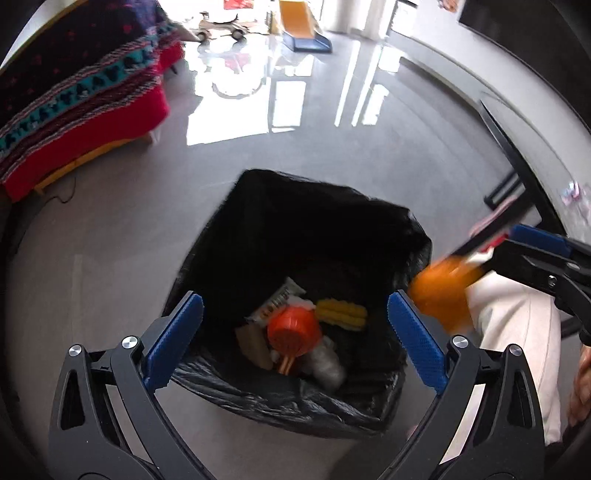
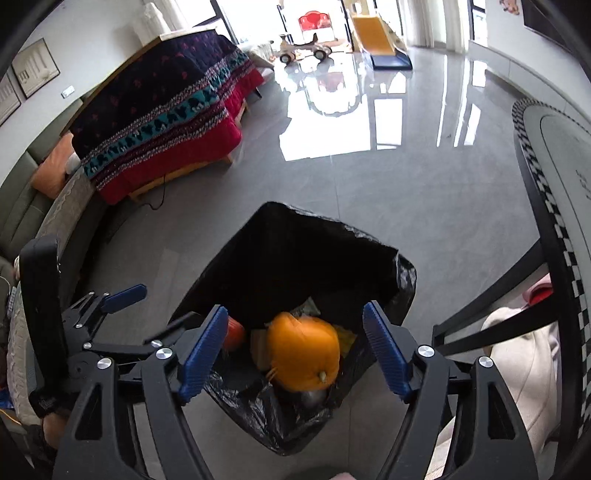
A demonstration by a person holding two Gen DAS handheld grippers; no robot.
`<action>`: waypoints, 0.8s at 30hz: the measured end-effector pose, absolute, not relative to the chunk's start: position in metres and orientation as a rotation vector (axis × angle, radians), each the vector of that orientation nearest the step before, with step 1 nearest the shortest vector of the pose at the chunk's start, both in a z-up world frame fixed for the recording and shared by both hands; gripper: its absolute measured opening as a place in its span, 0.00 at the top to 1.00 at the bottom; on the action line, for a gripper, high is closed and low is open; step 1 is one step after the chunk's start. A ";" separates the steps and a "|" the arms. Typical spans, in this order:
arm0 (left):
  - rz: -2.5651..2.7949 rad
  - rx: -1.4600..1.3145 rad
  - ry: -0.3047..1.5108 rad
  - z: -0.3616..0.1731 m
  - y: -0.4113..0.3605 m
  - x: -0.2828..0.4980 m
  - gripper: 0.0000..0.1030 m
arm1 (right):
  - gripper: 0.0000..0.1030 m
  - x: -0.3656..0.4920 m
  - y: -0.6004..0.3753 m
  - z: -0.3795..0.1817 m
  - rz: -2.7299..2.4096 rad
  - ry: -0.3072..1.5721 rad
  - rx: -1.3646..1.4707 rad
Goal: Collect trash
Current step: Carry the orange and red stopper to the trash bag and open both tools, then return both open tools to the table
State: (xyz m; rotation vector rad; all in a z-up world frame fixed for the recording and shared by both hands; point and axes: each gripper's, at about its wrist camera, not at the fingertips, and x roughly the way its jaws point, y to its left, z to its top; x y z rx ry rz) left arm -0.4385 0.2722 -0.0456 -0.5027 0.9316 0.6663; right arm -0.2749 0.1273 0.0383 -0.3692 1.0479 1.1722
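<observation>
Grippers, both with jaws spread wide and nothing pressed between the pads, hang over a black-lined trash bin (image 1: 295, 295) on a glossy grey tile floor (image 1: 332, 147). At far left stands a bed draped in a dark, teal-banded red blanket (image 2: 159, 122), well apart from the bin. The left gripper (image 1: 295, 332) frames the bin's open mouth, where the collected trash lies at the bottom of the liner: a white snack wrapper (image 1: 275, 301), a piece of brown cardboard (image 1: 253, 345), an orange plastic strainer (image 1: 293, 330), a yellow corn-shaped piece (image 1: 341, 314) and a crumpled clear wrapper (image 1: 327, 365). Right of that gripper's right pad, a blurred orange pumpkin (image 1: 441, 295) sits at the bin's right rim, just beside the fingers of the right gripper (image 2: 295, 350). In the right wrist view the pumpkin appears between that gripper's open blue pads without touching either, over the trash already in the bag. Farther right, a person's pale trouser leg (image 1: 517, 332) and a black table leg (image 2: 491, 328) crowd the bin's side, beneath a round table with a checkered rim (image 2: 554, 221). In the background, a yellow toy slide (image 2: 373, 31) catches window glare.
</observation>
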 end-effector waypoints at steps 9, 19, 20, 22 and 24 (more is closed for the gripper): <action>0.646 -0.546 0.901 -0.042 0.276 -0.440 0.06 | 0.25 -0.264 0.115 0.039 1.138 1.050 -0.336; 0.565 -0.532 0.892 -0.030 0.260 -0.407 0.06 | 0.22 -0.246 0.092 0.053 1.121 1.015 -0.277; 0.561 -0.531 0.892 -0.029 0.259 -0.404 0.06 | 0.22 -0.244 0.091 0.055 1.117 1.009 -0.274; 0.546 -0.518 0.895 -0.027 0.256 -0.394 0.06 | 0.22 -0.238 0.085 0.058 1.106 0.997 -0.264; 0.528 -0.503 0.899 -0.024 0.252 -0.383 0.06 | 0.22 -0.230 0.078 0.063 1.096 0.989 -0.248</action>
